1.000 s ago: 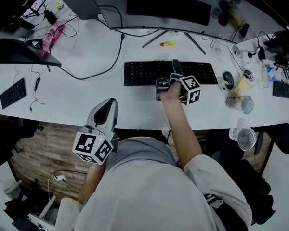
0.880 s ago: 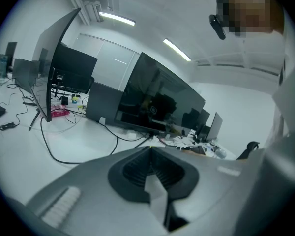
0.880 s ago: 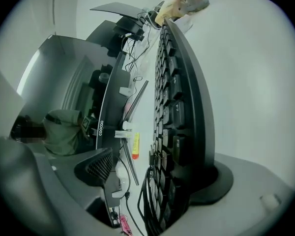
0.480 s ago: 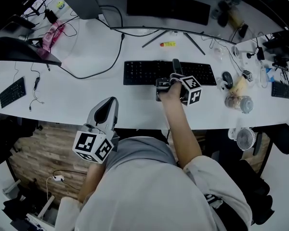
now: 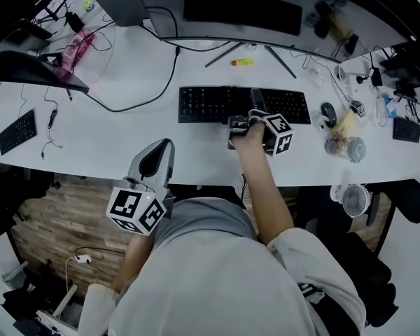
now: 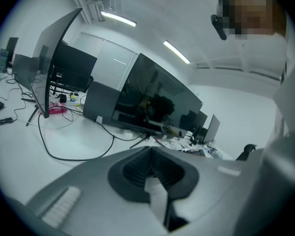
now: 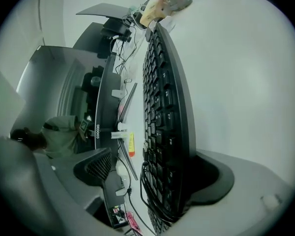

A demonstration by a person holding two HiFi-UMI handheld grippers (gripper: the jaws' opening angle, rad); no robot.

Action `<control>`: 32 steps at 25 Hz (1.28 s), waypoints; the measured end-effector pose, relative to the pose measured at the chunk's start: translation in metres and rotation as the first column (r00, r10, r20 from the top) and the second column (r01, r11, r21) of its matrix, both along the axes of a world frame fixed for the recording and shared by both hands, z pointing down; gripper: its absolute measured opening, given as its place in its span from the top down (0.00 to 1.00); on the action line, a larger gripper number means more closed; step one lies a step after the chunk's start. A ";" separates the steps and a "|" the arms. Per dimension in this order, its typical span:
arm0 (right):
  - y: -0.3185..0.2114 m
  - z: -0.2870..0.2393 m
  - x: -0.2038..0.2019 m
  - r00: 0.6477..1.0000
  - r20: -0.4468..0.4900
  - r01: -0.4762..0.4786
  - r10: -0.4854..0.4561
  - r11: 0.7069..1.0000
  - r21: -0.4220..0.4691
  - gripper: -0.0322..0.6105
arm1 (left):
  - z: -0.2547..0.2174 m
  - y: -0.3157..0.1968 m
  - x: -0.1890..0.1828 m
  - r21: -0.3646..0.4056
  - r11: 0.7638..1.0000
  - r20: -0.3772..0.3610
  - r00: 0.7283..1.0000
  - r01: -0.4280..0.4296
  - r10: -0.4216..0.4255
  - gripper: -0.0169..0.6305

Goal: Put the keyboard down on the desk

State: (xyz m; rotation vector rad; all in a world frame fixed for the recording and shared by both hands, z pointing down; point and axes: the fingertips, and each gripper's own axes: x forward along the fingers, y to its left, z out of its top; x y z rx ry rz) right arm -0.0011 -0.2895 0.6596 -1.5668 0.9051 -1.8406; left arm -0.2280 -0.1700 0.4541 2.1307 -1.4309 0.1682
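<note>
Keyboard point(image 5: 203, 104) lies between the parted right tongs point(image 7: 152, 173)

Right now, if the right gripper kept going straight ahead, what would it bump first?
The keyboard. It lies between the right gripper's open jaws, so pushing on would run its near edge deeper into the gripper. Past it, probably the monitor's legs, though depth is hard to judge.

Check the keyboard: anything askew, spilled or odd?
Nothing spilled or damaged. The keyboard rests on the desk, open fingers of the right gripper astride it. One oddity: a loose cable loop draped against its keys.
</note>
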 end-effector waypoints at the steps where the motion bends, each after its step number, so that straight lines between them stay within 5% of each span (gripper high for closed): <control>1: 0.001 0.000 0.000 1.000 0.005 0.000 0.000 1.000 0.002 0.21 | 0.000 0.001 0.001 0.001 1.000 0.000 1.000 0.000 0.000 0.97; 32: 0.038 0.008 0.002 0.985 0.102 0.142 -0.141 0.990 -0.004 0.32 | -0.003 0.012 0.040 0.018 0.999 -0.019 0.999 -0.039 0.040 0.97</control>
